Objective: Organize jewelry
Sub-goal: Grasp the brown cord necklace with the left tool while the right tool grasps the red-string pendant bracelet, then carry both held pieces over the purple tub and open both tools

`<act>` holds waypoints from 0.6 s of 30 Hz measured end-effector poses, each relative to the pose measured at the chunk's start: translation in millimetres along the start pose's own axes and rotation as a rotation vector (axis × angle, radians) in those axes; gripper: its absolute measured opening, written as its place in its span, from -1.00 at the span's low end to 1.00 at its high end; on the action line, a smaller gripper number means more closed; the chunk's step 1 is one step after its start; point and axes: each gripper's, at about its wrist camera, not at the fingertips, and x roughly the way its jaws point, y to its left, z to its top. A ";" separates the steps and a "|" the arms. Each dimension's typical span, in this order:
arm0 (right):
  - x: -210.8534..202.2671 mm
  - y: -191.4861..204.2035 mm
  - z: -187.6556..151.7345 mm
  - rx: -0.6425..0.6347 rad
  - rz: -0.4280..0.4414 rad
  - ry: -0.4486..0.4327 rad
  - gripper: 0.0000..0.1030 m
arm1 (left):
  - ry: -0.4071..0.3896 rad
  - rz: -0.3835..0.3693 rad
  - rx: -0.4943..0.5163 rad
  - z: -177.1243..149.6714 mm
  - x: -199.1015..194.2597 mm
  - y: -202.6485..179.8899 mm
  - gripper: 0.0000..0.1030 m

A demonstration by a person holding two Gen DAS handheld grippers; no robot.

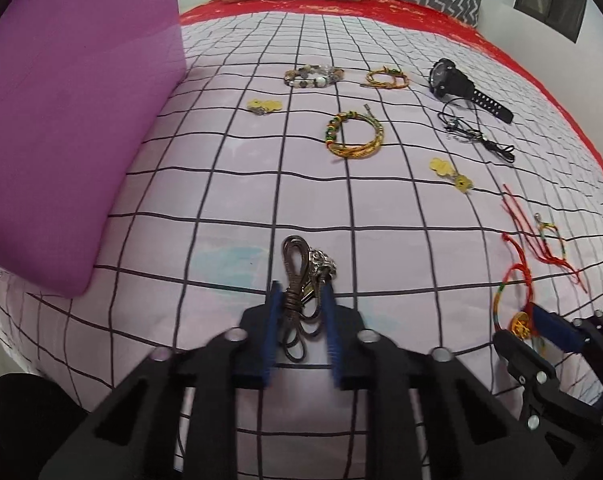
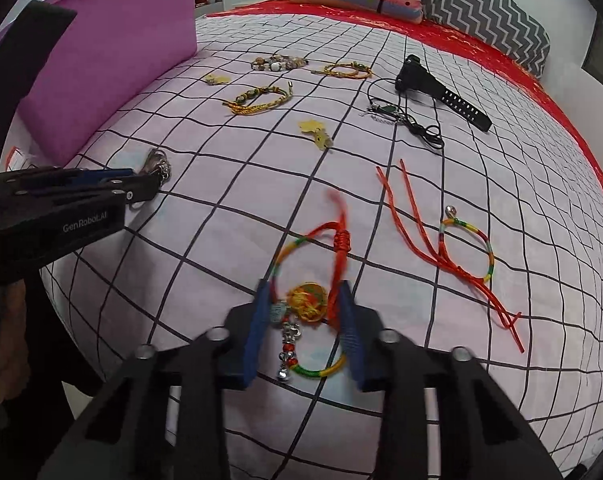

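On the pink checked bedspread [image 1: 221,208] my left gripper [image 1: 301,294] points down, its blue pads pressed on a bundled brown cord necklace [image 1: 295,276] with a silver pendant [image 1: 321,260]. My right gripper [image 2: 303,294] is shut on a red cord bracelet [image 2: 341,240] that carries a gold coin charm [image 2: 307,298] and small bells; part of its loop lies behind the pads. In the left wrist view the right gripper [image 1: 541,320] stands at the lower right. In the right wrist view the left gripper [image 2: 145,184] sits at the left.
A purple box [image 1: 73,120] stands at the left. Farther up the bed lie a beaded bracelet [image 1: 313,76], yellow braided bracelets [image 1: 353,136], gold charms [image 1: 451,174], a black watch [image 1: 465,88] and a black cord necklace [image 1: 477,136]. A second red bracelet [image 2: 465,248] lies at the right.
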 end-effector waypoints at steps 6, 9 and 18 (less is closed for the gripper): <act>-7.4 -9.0 2.2 0.049 0.062 0.003 -0.68 | 0.019 -0.058 -0.028 -0.6 -8.7 4.8 -0.77; -16.7 -13.8 4.9 0.079 0.082 -0.012 -0.80 | 0.011 -0.081 -0.033 0.2 -16.8 5.1 -0.77; -43.6 -17.2 10.6 0.130 0.137 -0.076 -0.85 | -0.031 -0.122 -0.042 5.4 -48.9 4.2 -0.77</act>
